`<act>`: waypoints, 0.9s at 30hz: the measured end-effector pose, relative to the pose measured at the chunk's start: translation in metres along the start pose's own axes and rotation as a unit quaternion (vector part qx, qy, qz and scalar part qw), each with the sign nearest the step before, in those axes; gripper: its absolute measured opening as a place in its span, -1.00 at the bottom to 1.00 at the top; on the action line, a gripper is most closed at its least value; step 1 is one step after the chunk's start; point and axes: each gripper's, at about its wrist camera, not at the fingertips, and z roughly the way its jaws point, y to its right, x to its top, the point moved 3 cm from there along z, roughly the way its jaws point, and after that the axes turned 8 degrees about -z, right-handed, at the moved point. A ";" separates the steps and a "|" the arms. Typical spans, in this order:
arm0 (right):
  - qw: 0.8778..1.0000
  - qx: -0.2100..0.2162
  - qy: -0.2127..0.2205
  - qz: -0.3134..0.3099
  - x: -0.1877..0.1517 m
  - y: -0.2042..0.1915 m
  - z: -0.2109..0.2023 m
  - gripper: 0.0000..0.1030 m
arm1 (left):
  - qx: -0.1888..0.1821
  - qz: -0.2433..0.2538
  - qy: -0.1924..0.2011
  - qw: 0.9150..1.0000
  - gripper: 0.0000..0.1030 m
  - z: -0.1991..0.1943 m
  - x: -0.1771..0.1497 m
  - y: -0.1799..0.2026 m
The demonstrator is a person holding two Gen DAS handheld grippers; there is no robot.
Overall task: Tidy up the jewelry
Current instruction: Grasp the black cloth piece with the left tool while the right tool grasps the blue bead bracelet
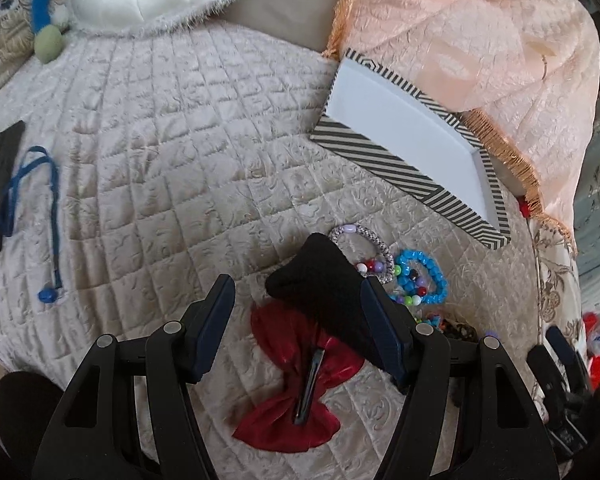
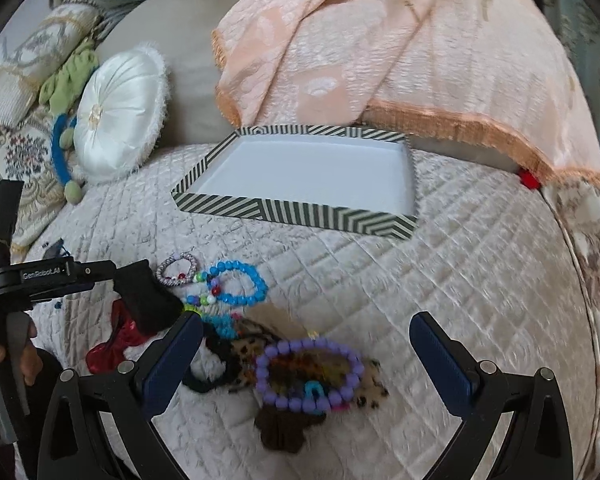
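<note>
While its fingers stand wide apart, the left gripper (image 1: 296,320) hovers low over a quilted bed (image 1: 160,152) in the left wrist view, a black fabric piece (image 1: 320,292) lying against its right finger. Whether that piece is actually held cannot be told; the jaws are plainly not closed on it. Beneath it lies a red bow (image 1: 288,400), and just beyond sit a silver band (image 1: 364,248) and a blue bracelet (image 1: 424,280) strung with coloured beads. An empty striped box (image 1: 400,140) waits farther off to the right, tilted against a peach cloth (image 1: 480,40).

Seen from the right wrist view, the right gripper (image 2: 306,336) is likewise spread wide and holds nothing, poised above a heap: a purple bracelet (image 2: 312,372) on leopard-print fabric (image 2: 372,392), with a brown scrunchie (image 2: 284,428) nearest the camera. The box (image 2: 300,172) stands well ahead, its white floor bare. To the left, a hand (image 2: 4,356) grips the left tool's handle, holding it level, fingers pointing inward toward the black piece.

Nothing is yet in the box, so the sorting looks barely begun. A clean pick probably means lowering one gripper straight down, closing on a single item rather than the tangle, and lifting clear before carrying it over the box rim.
</note>
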 end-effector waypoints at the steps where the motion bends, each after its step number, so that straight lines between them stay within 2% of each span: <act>1: 1.000 0.004 -0.005 -0.005 0.004 -0.001 0.007 0.97 | -0.004 -0.001 -0.005 1.000 0.27 0.002 0.001 0.000; 7: 0.998 0.038 -0.033 -0.026 0.025 -0.014 0.052 0.82 | -0.022 -0.012 -0.045 0.999 0.27 0.024 0.001 -0.001; 9: 0.997 0.044 -0.043 -0.036 0.029 -0.019 0.066 0.68 | -0.032 -0.016 -0.057 0.998 0.27 0.030 0.000 -0.002; 13: 0.995 0.060 -0.070 -0.048 0.033 -0.026 0.096 0.41 | -0.047 -0.022 -0.054 0.997 0.26 0.035 0.003 -0.003; 14: 0.994 0.063 -0.078 -0.051 0.033 -0.027 0.104 0.24 | -0.050 -0.023 -0.052 0.997 0.23 0.036 0.003 -0.003; 15: 0.993 0.063 -0.084 -0.054 0.033 -0.028 0.109 0.09 | -0.053 -0.023 -0.051 0.997 0.01 0.036 0.004 -0.002; 18: 0.991 0.061 -0.102 -0.064 0.033 -0.031 0.126 -0.16 | -0.046 -0.007 -0.046 0.998 -0.36 0.036 0.006 0.002; 20: 0.989 0.067 -0.111 -0.077 0.029 -0.037 0.135 -0.24 | -0.045 0.003 -0.046 0.998 -0.53 0.036 0.007 0.004; 22: 0.989 0.055 -0.099 -0.097 0.028 -0.041 0.134 -0.50 | -0.046 0.009 -0.040 0.998 -0.61 0.033 0.006 0.006; 23: 0.989 0.046 -0.096 -0.102 0.028 -0.042 0.134 -0.81 | -0.046 0.011 -0.038 0.998 -0.63 0.031 0.006 0.007; 27: 0.992 0.055 -0.073 -0.091 0.033 -0.041 0.120 -0.85 | -0.057 0.017 -0.024 0.998 -0.65 0.018 0.009 0.013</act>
